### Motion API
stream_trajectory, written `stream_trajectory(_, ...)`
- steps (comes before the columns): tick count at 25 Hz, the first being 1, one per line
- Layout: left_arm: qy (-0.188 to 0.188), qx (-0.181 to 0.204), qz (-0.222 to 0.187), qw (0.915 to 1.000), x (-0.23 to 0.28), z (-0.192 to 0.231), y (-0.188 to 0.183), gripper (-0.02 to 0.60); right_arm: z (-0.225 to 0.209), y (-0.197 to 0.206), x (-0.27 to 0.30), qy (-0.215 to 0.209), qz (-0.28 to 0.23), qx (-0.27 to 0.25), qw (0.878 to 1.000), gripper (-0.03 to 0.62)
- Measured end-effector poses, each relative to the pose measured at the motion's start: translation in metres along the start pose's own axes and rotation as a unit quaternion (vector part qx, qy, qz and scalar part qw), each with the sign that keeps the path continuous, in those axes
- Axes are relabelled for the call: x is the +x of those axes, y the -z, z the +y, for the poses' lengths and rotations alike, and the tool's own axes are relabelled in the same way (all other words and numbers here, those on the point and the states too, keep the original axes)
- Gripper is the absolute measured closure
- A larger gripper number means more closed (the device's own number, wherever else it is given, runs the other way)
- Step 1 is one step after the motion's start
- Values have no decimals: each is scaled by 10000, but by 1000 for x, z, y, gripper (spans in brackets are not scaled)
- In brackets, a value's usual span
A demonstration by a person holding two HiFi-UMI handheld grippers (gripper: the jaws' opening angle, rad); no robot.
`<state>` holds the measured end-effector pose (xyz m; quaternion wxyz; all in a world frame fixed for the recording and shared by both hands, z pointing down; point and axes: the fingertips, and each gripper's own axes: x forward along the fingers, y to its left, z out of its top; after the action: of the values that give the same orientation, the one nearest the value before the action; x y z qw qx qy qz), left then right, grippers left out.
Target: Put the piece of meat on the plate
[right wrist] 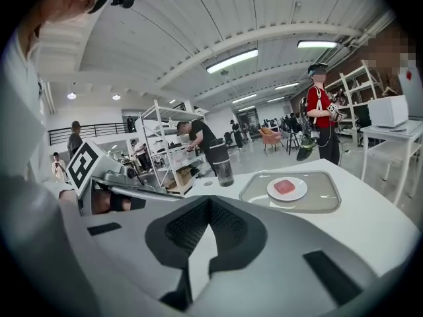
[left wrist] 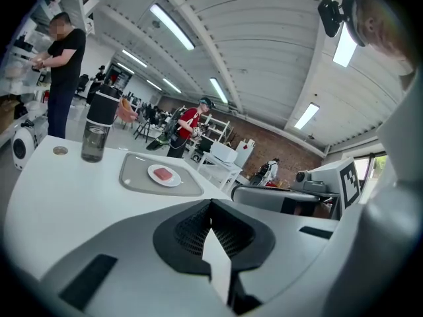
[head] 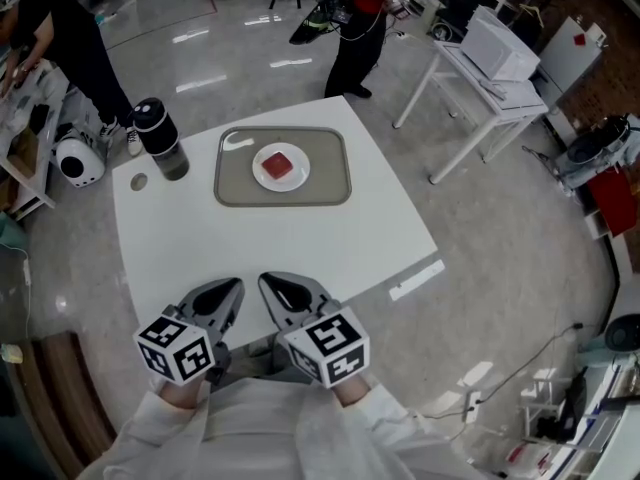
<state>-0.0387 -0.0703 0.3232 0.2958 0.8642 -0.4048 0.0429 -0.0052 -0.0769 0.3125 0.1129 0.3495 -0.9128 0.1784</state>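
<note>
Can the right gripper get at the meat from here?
Probably yes: nothing stands between the right gripper and the meat on its plate; the bottle is off left.

On your table (head: 300, 238), the tray (head: 330, 190) lies toward the far side. The plate (head: 262, 160) sits in the middle of the tray, and the piece of meat (head: 281, 165) lies on the plate. The bottle (head: 160, 138) stands just left of the tray, with a small disc (head: 139, 181) just left of its base. Your left gripper (head: 222, 296) and right gripper (head: 275, 290) sit side by side at the near edge, well apart from the tray.
</note>
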Motion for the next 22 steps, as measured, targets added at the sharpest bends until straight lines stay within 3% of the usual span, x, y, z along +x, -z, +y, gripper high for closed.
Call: stream_trajectory(22,101,162,-30,9998,1,-6,-10,572,-6,0,-3,-69,62,61,9999,579)
